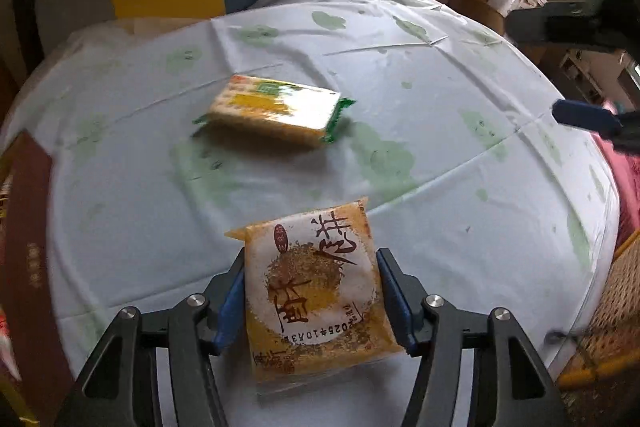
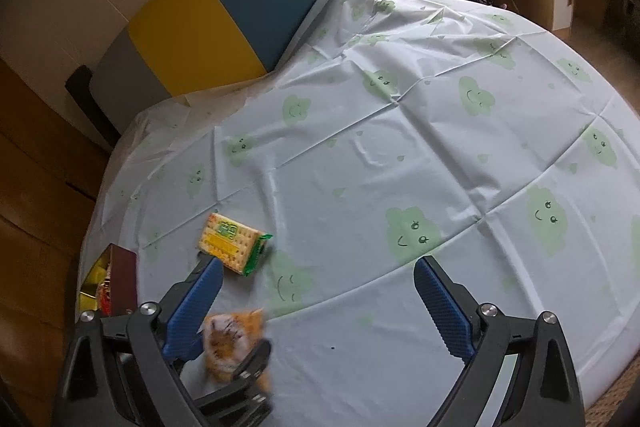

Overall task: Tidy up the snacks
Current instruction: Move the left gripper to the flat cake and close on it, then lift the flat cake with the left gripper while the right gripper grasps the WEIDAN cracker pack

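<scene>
Left gripper [image 1: 311,301]: pads flank one orange pastry packet [image 1: 316,291], contact unclear.
Right gripper [image 2: 316,307]: wide, empty.
Beyond: one cracker pack [image 1: 272,111], one maroon box [image 2: 122,277].

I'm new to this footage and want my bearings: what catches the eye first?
An orange snack packet sits between the blue pads of the left gripper, near the table's front edge. Farther back on the cloud-print tablecloth lies a yellow-and-green cracker pack. The right gripper hangs open over bare cloth.
</scene>
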`<state>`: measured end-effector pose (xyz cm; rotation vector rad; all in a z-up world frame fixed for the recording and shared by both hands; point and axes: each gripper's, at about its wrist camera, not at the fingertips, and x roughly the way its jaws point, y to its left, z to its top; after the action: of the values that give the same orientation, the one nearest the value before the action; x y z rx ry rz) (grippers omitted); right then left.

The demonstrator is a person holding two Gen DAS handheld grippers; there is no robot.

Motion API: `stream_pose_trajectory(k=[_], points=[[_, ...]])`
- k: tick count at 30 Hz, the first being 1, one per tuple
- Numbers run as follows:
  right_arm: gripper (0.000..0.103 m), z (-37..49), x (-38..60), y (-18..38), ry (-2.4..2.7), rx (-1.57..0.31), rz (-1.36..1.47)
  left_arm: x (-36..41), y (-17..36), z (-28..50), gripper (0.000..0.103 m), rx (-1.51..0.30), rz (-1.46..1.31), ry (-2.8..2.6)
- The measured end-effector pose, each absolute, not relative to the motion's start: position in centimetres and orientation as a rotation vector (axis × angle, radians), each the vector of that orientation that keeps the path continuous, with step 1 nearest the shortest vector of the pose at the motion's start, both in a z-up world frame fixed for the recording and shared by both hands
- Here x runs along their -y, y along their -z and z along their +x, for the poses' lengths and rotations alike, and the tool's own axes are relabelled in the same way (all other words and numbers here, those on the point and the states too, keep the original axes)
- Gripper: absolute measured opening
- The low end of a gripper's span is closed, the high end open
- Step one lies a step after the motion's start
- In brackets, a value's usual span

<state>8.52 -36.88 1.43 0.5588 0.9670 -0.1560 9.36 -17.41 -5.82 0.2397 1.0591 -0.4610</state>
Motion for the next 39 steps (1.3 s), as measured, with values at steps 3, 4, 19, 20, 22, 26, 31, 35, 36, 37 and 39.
stream_pose_trajectory(k=[3, 4, 19, 20, 22, 26, 31, 35, 36, 37, 39], points=[[0.097, 8.7, 36.6, -1.1, 0.167, -0.988, 0.533, 15.6, 5.9, 8.3, 0.061, -1.034, 0.251, 0.435], [0.097, 8.8, 36.5, -1.0, 0.172, -0.997, 0.523, 15.0, 5.9, 7.9, 0.061, -1.026, 0.253, 0.423], [0.097, 9.8, 34.9, 2.0, 0.162, -1.147, 0.467, 10.8, 7.0, 4.8, 0.062, -0.827, 0.186, 0.477], [0.097, 9.9, 34.4, 2.1, 0.135, -1.158, 0.452, 10.7, 7.0, 4.7, 0.062, -0.823, 0.181, 0.478], [0.097, 10.1, 33.7, 2.1, 0.101, -1.172, 0.433, 10.5, 7.0, 4.5, 0.062, -0.821, 0.175, 0.479], [0.097, 11.9, 31.4, 1.8, 0.004, -1.207, 0.368, 10.3, 7.1, 4.4, 0.062, -0.816, 0.159, 0.485], [0.097, 16.2, 28.4, 1.4, -0.086, -1.191, 0.177, 10.0, 7.1, 4.4, 0.062, -0.810, 0.142, 0.492], [0.096, 19.9, 25.5, 2.3, -0.188, -1.186, 0.033, 9.9, 7.2, 4.4, 0.062, -0.807, 0.134, 0.497], [0.096, 20.6, 24.9, 2.6, -0.196, -1.190, -0.004, 9.8, 7.2, 4.4, 0.062, -0.806, 0.133, 0.498], [0.096, 21.2, 24.1, 3.0, -0.206, -1.191, -0.047, 9.8, 7.2, 4.4, 0.062, -0.806, 0.131, 0.498], [0.096, 22.5, 22.7, 4.3, -0.234, -1.209, -0.131, 9.7, 7.1, 4.3, 0.062, -0.804, 0.129, 0.498]])
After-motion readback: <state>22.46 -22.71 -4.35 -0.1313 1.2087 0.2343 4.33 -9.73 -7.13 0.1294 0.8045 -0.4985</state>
